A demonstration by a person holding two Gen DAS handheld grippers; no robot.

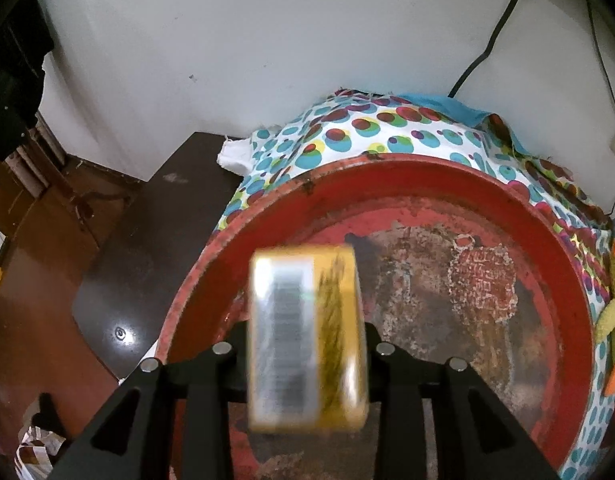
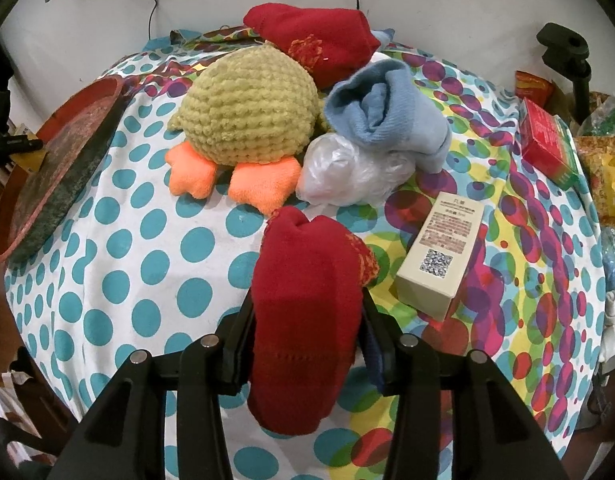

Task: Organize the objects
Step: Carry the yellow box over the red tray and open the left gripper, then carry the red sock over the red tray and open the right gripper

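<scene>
Nearest the right wrist camera, a rolled red sock [image 2: 305, 320] sits between the fingers of the right gripper [image 2: 305, 344], whose pads press its sides, so it is held just above the dotted cloth [image 2: 119, 248]. Just right of it a cream box [image 2: 441, 256] with a printed code lies on the cloth. Beyond the sock stand a knitted yellow-green plush toy [image 2: 243, 116] with orange feet, a crumpled clear plastic bag [image 2: 347, 172] touching it, a rolled blue sock [image 2: 387, 112] behind the bag, and a second red sock [image 2: 315, 44] at the back. A red carton [image 2: 547, 148] lies near the right edge, with packets piled past it. At the left edge the red tray [image 2: 55, 168] rests tilted on the cloth.

From the left wrist camera, a yellow box [image 1: 307, 336] with a barcode, blurred, stands between the fingers of the left gripper [image 1: 303, 356] over the worn floor of the red tray [image 1: 507, 208]. Whether the pads press on it cannot be told: the box hides them. A dark tabletop [image 1: 147, 240] shows left of the tray, and a black cable [image 1: 495, 32] runs down the white wall [image 1: 227, 40] behind.
</scene>
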